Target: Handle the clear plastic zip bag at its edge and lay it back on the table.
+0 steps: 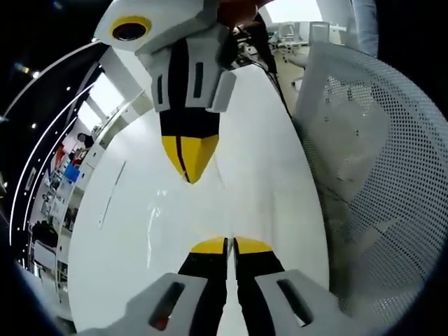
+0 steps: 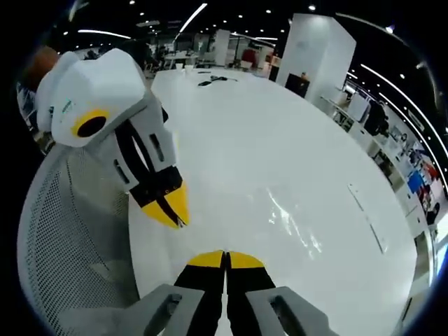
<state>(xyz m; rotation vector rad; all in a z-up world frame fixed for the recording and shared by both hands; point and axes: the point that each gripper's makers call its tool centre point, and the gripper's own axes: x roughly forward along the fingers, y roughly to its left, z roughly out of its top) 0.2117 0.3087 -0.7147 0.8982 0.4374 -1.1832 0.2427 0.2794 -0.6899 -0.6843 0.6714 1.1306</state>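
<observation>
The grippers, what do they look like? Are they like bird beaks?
A bit, yes. Each gripper, left and right, has two black jaws with yellow tips that come to a point. Behind them sit white and grey plastic bodies with dark slots. The left one has a small red mark in a slot.

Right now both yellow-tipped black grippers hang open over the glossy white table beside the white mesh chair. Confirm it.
Not open: the left gripper is shut in the left gripper view, the right gripper shut in the right gripper view. The glossy white table and white mesh chair are right.
</observation>
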